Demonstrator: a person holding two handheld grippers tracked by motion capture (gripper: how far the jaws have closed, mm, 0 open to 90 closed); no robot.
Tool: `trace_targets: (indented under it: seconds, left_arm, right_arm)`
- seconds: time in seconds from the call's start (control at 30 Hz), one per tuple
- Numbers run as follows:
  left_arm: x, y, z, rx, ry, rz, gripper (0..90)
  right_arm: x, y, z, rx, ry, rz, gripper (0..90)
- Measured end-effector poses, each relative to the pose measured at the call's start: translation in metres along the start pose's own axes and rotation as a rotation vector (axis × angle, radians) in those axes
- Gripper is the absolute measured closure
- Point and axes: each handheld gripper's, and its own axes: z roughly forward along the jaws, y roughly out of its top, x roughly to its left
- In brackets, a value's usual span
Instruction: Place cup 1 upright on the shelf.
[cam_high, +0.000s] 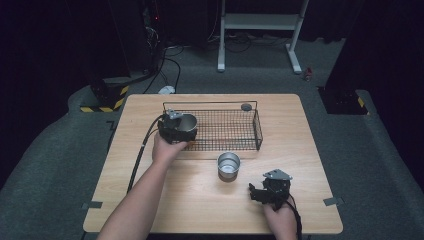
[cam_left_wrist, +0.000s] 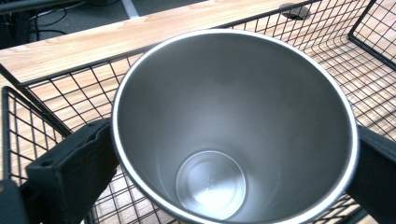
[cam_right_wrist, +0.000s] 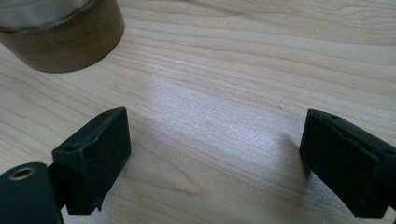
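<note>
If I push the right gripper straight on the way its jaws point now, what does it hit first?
Probably bare table top: the right gripper has open jaws angled down at the wood. The steel cup stands off to the upper left of its line, so it would likely pass beside it, though depth is hard to judge.

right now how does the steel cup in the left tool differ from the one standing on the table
The held cup is clamped between the jaws of the left tool; the free cup stands on the table, nothing touching it. The held cup is over the left end of the wire basket; the free cup stands outside it, in front. Both are bare steel, mouth up and empty.
</note>
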Motion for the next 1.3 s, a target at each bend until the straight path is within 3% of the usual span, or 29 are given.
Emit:
trace_targets:
  seconds: [0.83,1.3]
  left_arm:
    - [0.002,0.009,-0.026,-0.067,-0.003,0.0,0.0]
    - [0.014,0.004,-0.047,-0.094,-0.024,-0.023,0.0]
  right_arm:
    - [0.0,0.0,0.0,0.0,0.0,0.0,8.8]
    - [0.0,0.0,0.0,-0.001,-0.001,0.0,8.8]
